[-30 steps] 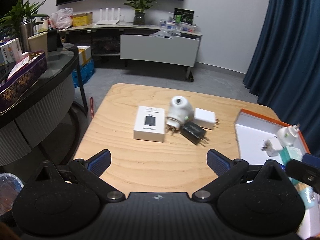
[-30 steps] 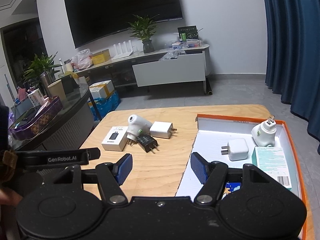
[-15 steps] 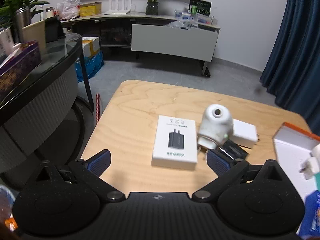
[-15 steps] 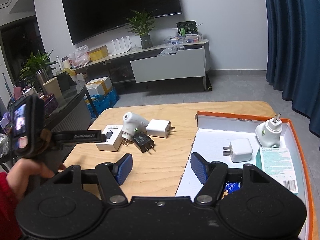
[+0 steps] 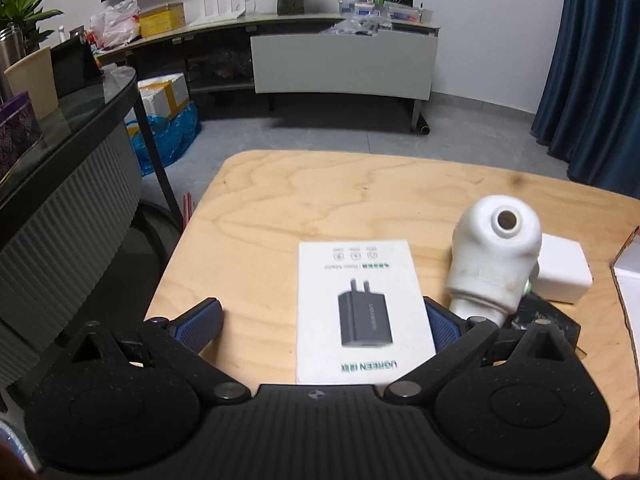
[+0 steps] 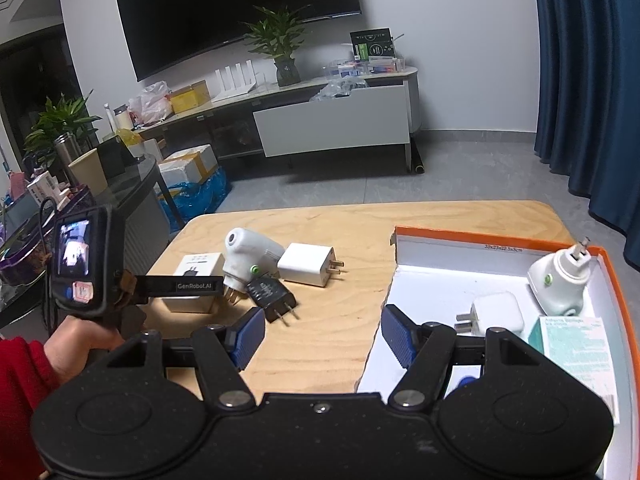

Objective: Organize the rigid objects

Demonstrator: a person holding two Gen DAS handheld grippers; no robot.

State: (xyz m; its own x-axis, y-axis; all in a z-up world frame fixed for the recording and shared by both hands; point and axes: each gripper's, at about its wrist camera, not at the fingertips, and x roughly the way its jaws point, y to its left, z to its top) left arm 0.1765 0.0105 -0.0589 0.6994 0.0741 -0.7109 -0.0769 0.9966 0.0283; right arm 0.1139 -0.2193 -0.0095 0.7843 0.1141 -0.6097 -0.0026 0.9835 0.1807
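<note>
Left gripper (image 5: 322, 320), jaws spread wide and gripping nothing, is seen straddling the white charger box (image 5: 362, 312) on the wooden table (image 5: 320, 200); closing squarely on its long sides appears to be called for next. Right gripper (image 6: 322, 336) is held open and empty above the table. At 3 o'clock, the orange-rimmed box (image 6: 480, 240) is shown holding a white plug-in device (image 6: 560, 280), a white charger (image 6: 496, 314) and a teal carton (image 6: 576, 344).

A white charger box (image 6: 199, 276) is being straddled by the left gripper (image 6: 184, 285), beside the orange tray (image 6: 616, 292).
</note>
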